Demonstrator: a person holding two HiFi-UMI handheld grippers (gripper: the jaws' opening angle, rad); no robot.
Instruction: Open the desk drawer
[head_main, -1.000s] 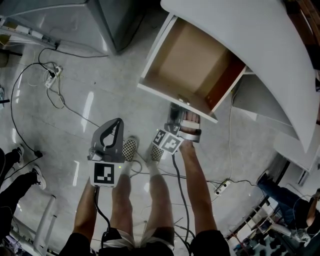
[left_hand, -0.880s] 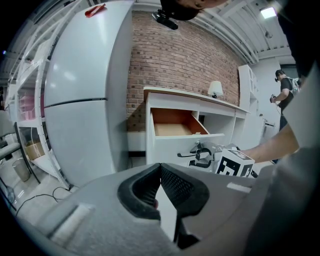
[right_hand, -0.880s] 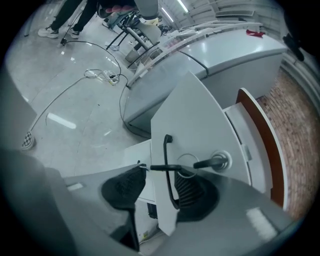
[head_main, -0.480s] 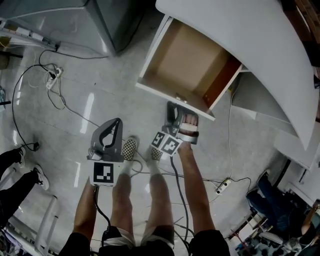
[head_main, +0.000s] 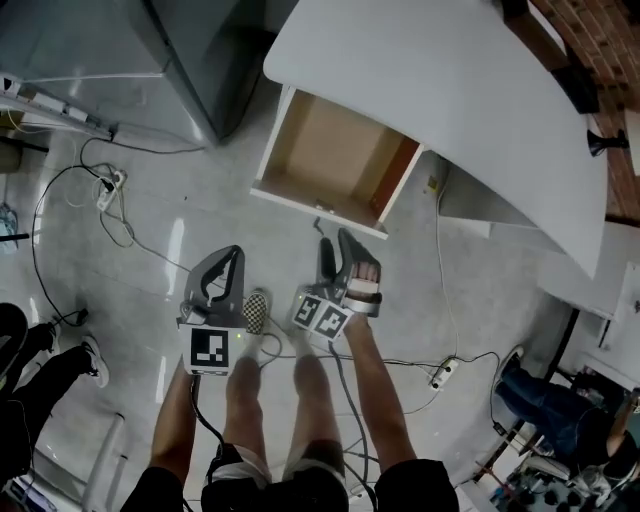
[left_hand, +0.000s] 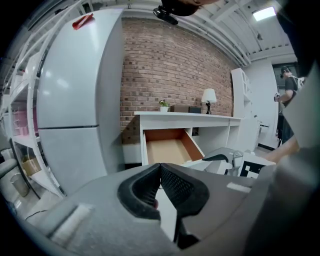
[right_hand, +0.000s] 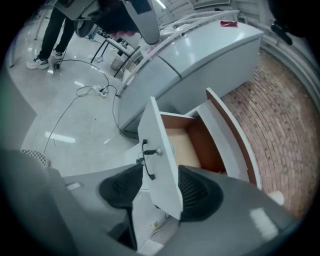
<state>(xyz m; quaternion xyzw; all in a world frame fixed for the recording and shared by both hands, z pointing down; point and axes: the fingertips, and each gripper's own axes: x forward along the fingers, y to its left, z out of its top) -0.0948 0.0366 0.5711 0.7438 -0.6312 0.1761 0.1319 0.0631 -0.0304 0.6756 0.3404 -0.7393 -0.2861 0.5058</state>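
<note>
**Desk drawer looks open, pretty much done here**

In the head view the drawer (head_main: 335, 160) is pulled well out from under the white desk (head_main: 430, 90), just above the middle of the frame. You can see its whole bare brown bottom and there's nothing in it. I'd call the main job finished.

The right gripper (head_main: 334, 243) sits just below the drawer front, near it but not touching. Its jaws have just been opening and now stand wide apart. In the right gripper view the small handle (right_hand: 148, 152) and the front panel line up in the gap between the pads, but further off, so nothing is clamped.

The left gripper (head_main: 232, 258) hangs over the floor at lower left, well away from the drawer. Its jaws are closed tip to tip on nothing.

What's left, as far as I can judge, is maybe a last bit of pull if full extension is wanted. Otherwise nothing.
</note>
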